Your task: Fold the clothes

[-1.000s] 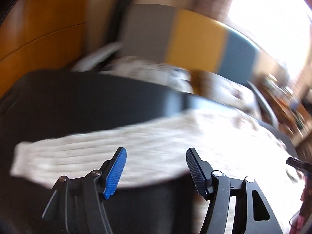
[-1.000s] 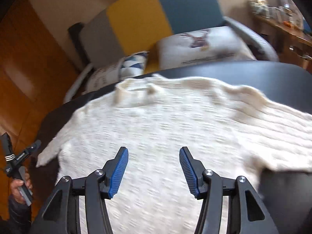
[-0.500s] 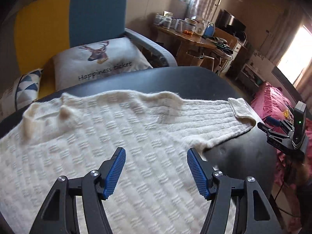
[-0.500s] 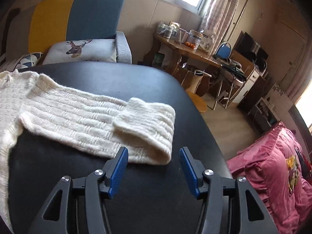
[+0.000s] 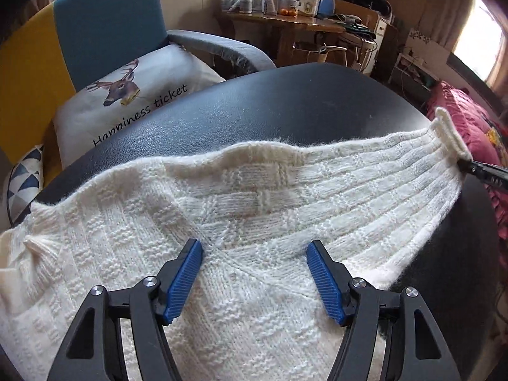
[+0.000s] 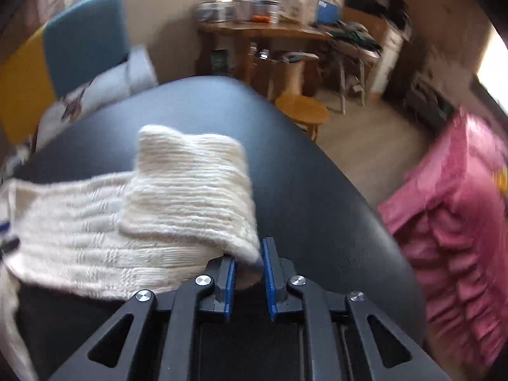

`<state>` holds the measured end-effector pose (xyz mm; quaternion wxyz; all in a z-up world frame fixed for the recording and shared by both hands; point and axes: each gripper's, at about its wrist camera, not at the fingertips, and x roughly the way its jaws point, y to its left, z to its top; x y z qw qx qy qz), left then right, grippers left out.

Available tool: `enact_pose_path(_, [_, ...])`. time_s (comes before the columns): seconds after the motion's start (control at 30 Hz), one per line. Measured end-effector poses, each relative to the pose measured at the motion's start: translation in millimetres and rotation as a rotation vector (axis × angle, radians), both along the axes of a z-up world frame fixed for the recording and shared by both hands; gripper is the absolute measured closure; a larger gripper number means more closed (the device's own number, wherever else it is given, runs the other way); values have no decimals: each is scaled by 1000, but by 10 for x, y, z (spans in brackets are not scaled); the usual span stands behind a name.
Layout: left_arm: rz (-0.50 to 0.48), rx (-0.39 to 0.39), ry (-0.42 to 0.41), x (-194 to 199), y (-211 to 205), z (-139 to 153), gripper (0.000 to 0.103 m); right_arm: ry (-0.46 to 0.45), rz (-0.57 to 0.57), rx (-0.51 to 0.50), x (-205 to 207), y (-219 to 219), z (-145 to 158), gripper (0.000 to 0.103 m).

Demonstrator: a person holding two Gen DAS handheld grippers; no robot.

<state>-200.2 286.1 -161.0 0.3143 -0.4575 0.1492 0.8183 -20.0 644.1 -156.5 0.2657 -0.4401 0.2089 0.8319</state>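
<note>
A cream knitted sweater (image 5: 222,222) lies spread on a black round table (image 5: 285,104). My left gripper (image 5: 254,266) is open and hovers just above the sweater near the right shoulder seam. The right sleeve runs to the right, where its cuff (image 5: 449,135) is lifted by the right gripper's black tip. In the right wrist view, my right gripper (image 6: 249,262) is shut on the folded-over cuff (image 6: 190,190) of the sleeve, at the table's (image 6: 317,206) right side.
A yellow and blue armchair (image 5: 95,31) with a deer cushion (image 5: 133,95) stands behind the table. A wooden side table (image 5: 285,22) with jars and a small stool (image 6: 301,111) stand beyond. A pink bedspread (image 6: 460,206) lies to the right.
My right gripper has moved in and closed on the sleeve cuff, which was lying flat before. My left gripper has dropped closer to the sweater and turned slightly right.
</note>
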Motion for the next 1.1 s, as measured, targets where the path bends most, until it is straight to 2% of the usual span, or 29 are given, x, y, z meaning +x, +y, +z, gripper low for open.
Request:
enact_pose_path(0.07, [-5,16,-11,-8,-38,9,33,105,-121,-173,392,209,-51,88])
enact_pose_path(0.1, [1,22,-14,-23,-44,27,33,132,-143,-209,542,241,-47,86])
enact_pose_path(0.2, [18,41,-22,-69,-60,85,33,199,-137,-187,871,165,119,75])
enact_pose_path(0.23, [24,47,-25,-84,-65,104,33,199,-103,-168,852,119,164,75])
enact_pose_path(0.3, [19,43,26,-64,-27,177,33,179,-14,-126,719,17,234,75])
enact_pose_path(0.43, [-9,19,75,-73,105,252,33,137,164,-40,452,-189,375,75])
enact_pose_path(0.53, [-36,-4,99,-118,229,251,33,53,265,-3,17,-272,261,75])
enact_pose_path(0.6, [-57,-22,92,-167,331,224,33,-20,282,15,-213,-259,112,75])
enact_pose_path(0.63, [-65,-35,81,-205,381,195,33,-84,268,32,-290,-229,12,75])
enact_pose_path(0.67, [-68,-47,57,-255,420,151,33,-103,249,38,-282,-196,-39,75])
enact_pose_path(0.73, [-60,-55,-16,-358,448,25,31,-90,208,30,-173,-143,-85,76])
enact_pose_path(0.87, [-42,-34,-30,-386,452,24,24,-46,171,3,100,-121,-101,76])
enact_pose_path(0.97, [-34,-28,-25,-358,448,44,24,56,83,-120,336,13,-79,75])
enact_pose_path(1.03, [4,10,-28,-325,357,126,24,146,-3,-216,550,125,-69,74])
enact_pose_path(1.1, [36,57,10,-261,227,262,24,236,-90,-310,765,236,-59,74])
